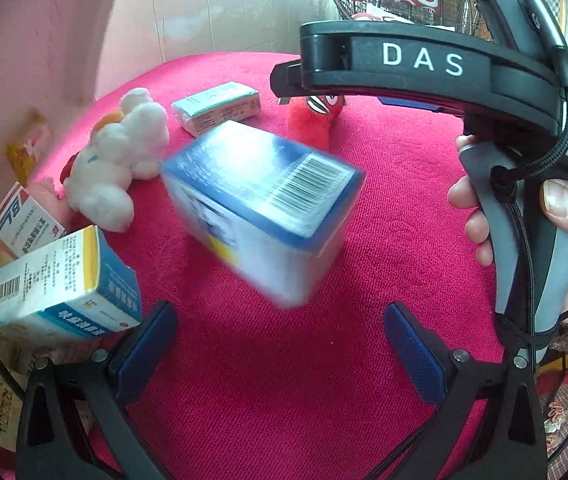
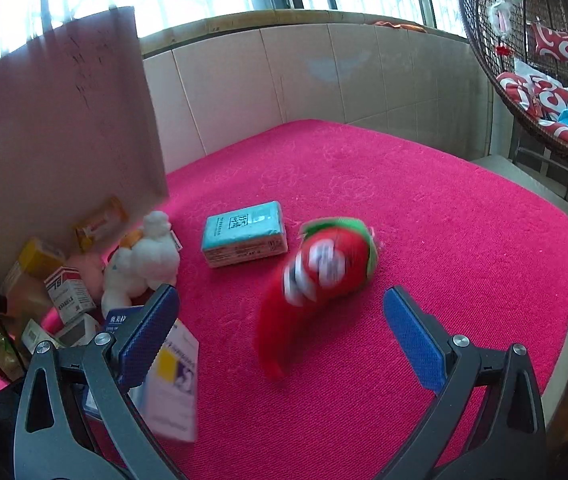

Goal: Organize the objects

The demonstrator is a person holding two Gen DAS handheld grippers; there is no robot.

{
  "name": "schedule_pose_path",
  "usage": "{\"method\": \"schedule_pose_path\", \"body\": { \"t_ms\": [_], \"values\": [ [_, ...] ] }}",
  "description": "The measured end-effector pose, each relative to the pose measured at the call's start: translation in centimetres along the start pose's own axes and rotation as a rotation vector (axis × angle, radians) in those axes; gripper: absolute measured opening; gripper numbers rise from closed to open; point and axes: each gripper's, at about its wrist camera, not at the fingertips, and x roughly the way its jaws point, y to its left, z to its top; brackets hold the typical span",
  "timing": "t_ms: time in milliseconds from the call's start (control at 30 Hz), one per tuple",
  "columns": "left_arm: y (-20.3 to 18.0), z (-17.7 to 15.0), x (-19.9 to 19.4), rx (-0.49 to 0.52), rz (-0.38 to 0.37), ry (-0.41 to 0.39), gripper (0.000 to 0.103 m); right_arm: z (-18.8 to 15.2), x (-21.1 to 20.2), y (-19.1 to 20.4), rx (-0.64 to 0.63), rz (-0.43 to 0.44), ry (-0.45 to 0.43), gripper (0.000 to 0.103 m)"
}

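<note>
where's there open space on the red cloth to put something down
Free: the wide stretch of red cloth right of the chili plush, and the strip behind the teal box toward the wall. Crowded: the left edge, with boxes piled around the white plush.

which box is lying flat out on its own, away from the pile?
The teal box: it lies flat on the red cloth, beside the chili plush. The other boxes crowd the left edge.
</note>
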Motion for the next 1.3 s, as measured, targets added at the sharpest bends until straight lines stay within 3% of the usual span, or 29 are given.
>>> {"method": "schedule_pose_path", "body": {
  "t_ms": [1300],
  "values": [
    [3.6, 4.4, -4.4, -0.003, 0.001, 0.001, 0.103, 0.1, 0.9, 0.1, 0.002, -0.006, 0.052, 0.103]
  ]
}}
